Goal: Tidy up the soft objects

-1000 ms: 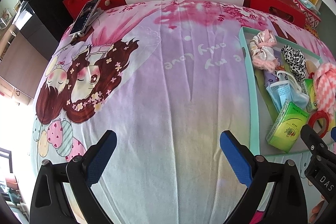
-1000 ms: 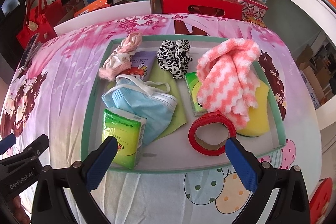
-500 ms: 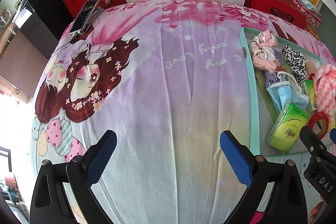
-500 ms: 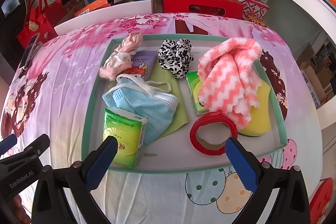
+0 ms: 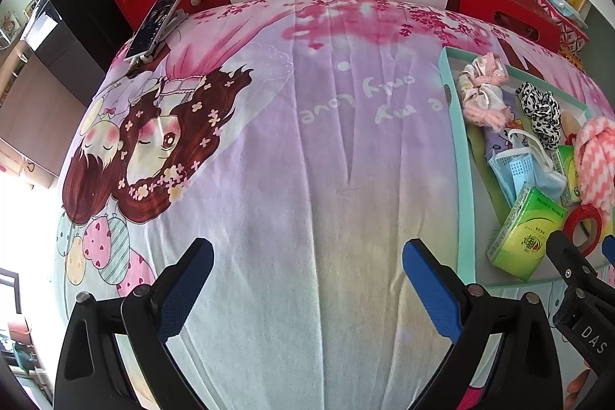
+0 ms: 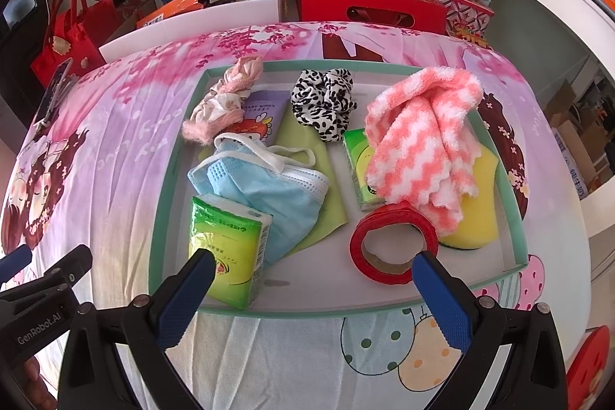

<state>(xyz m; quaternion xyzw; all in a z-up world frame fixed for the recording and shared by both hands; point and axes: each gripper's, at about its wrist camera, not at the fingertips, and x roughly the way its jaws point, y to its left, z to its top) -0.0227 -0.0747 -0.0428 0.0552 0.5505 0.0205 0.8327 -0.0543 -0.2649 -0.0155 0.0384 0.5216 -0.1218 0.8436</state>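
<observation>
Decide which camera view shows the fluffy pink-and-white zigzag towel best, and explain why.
The right wrist view: the fluffy pink-and-white zigzag towel lies whole and central in the green tray. The left wrist view squeezes it against the right edge, partly cut off.

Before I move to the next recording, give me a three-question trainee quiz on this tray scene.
1. True or false: the pink-and-white towel lies partly over the yellow sponge.
2. What rests on top of the green tissue pack? A. red tape roll B. blue face mask C. leopard scrunchie
3. Fill in: both the left hand-held gripper and the right hand-held gripper are ____.

Key: 1 true; 2 B; 3 open.
</observation>
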